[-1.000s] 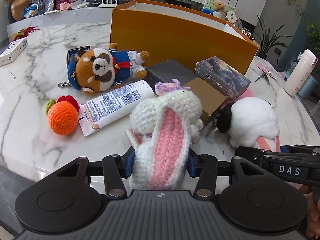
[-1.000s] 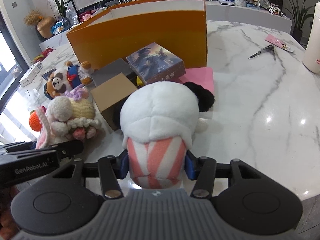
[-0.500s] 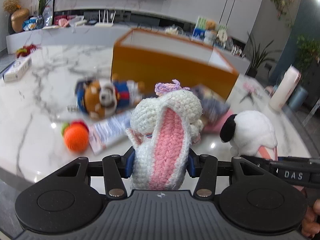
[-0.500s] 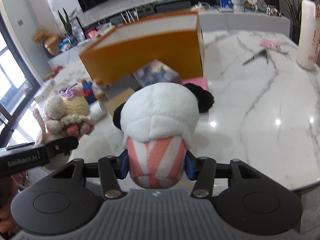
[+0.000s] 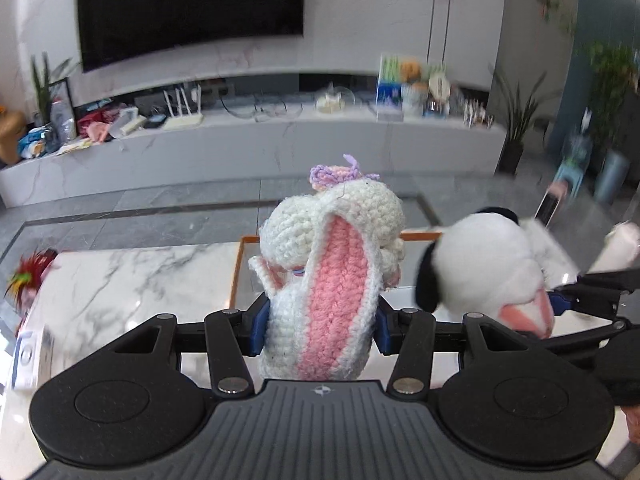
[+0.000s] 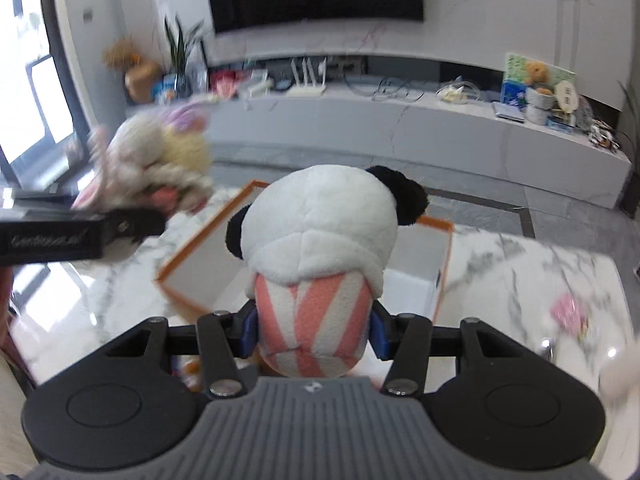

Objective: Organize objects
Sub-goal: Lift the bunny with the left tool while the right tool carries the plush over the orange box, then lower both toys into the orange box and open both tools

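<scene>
Jaws of the left gripper are clamped on the crocheted bunny; those of the right gripper pinch the plush panda by its striped lower body. Both toys hang in the air above the open orange box on the marble table (the views are motion-blurred). To place them well, centre each toy over the white interior, lower it past the rim, then release one at a time so neither snags the wall.
</scene>
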The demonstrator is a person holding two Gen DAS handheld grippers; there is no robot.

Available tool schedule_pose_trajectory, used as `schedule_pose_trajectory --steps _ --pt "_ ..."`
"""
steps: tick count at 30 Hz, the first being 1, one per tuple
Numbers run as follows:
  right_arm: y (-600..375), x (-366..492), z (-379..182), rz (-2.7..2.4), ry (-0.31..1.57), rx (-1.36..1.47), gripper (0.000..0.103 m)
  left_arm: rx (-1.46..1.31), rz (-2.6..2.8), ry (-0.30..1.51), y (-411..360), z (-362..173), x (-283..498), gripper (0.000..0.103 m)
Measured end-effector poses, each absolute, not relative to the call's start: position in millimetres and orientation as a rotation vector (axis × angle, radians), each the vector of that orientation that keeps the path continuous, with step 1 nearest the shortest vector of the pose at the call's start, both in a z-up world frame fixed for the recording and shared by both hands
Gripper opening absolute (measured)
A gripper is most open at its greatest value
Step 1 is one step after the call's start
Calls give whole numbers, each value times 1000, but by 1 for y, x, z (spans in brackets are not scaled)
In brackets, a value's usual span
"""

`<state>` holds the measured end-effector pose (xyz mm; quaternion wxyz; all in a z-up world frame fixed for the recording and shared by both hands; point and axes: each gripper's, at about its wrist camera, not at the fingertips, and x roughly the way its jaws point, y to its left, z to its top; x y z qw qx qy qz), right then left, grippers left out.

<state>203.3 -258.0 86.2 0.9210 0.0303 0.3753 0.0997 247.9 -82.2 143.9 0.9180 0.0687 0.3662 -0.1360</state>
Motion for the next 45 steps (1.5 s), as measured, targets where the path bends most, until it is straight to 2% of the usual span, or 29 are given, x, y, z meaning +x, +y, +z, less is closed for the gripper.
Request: schedule_pose_trajectory --steps 8,18,38,42,43,45 --pt "-255 293 19 255 975 -3 54 204 -280 935 -107 59 328 58" --pt "-242 332 -37 288 1168 -113 54 297 -242 1119 -107 -10 366 58" --pt "-249 371 -58 273 1398 -74 56 302 -230 1319 -98 -22 370 62" --pt "-249 376 -55 274 1405 -67 66 313 -253 1317 -97 -16 365 64" --pt "-249 377 -54 277 1401 -66 73 317 -260 1322 -97 -16 364 64" --pt "-246 378 -50 290 1396 -71 76 328 -274 1333 -95 -15 360 66"
